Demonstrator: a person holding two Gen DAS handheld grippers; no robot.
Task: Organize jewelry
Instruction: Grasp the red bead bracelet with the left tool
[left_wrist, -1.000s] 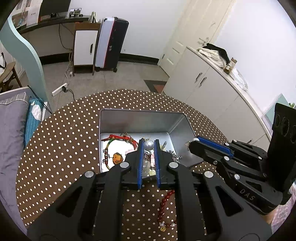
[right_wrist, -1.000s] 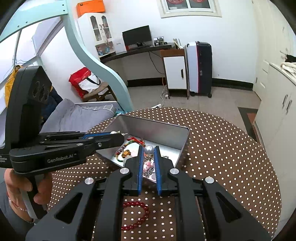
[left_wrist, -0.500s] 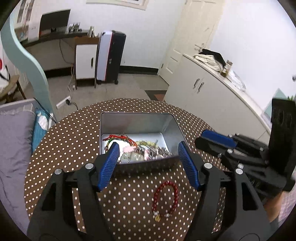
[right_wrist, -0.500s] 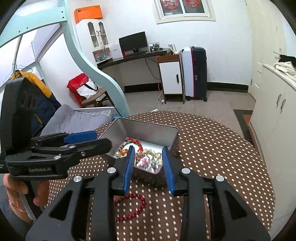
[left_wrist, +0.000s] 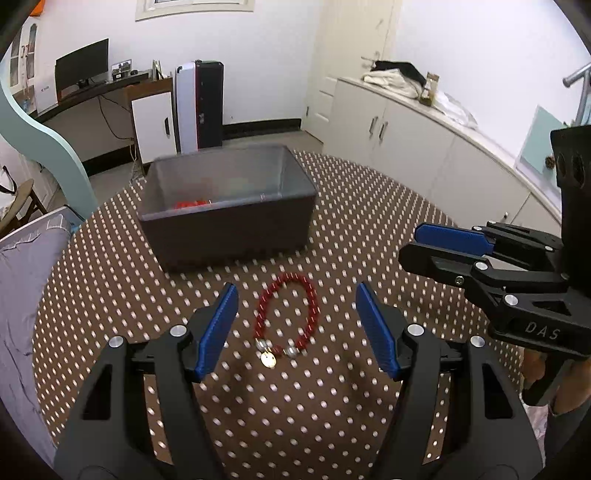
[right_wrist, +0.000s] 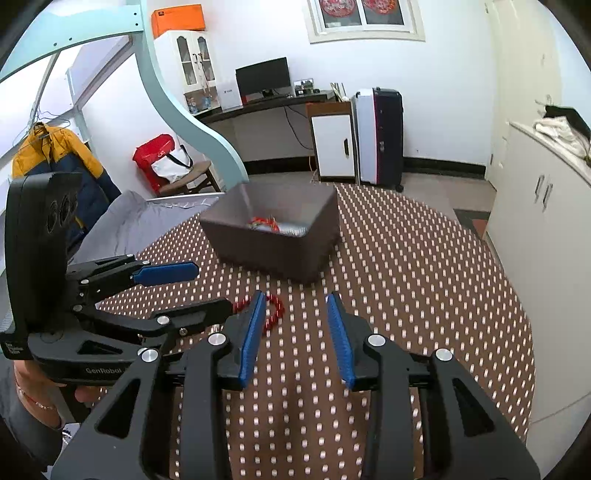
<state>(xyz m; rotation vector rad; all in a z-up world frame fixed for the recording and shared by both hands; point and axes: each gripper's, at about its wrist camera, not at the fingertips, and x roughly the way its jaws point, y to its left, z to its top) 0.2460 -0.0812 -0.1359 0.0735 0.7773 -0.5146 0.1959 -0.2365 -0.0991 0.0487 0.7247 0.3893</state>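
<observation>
A red bead bracelet (left_wrist: 286, 315) with a gold charm lies on the dotted brown tablecloth. My left gripper (left_wrist: 297, 314) is open and empty, its blue pads either side of the bracelet, just above it. A grey metal tin (left_wrist: 225, 206) holding red and mixed jewelry stands beyond. My right gripper (right_wrist: 295, 332) is open and empty, to the right of the bracelet (right_wrist: 273, 312), which the left gripper (right_wrist: 207, 291) partly hides. The tin (right_wrist: 275, 236) stands farther back. The right gripper also shows in the left wrist view (left_wrist: 436, 245).
The round table (left_wrist: 369, 221) has edges near on all sides. A bed (right_wrist: 129, 221) lies to the left, white cabinets (left_wrist: 424, 147) to the right, a desk and suitcase (right_wrist: 376, 136) at the back.
Both grippers opened and pulled back from the tin toward the table's near side. The left gripper now sits low over the red bracelet.
</observation>
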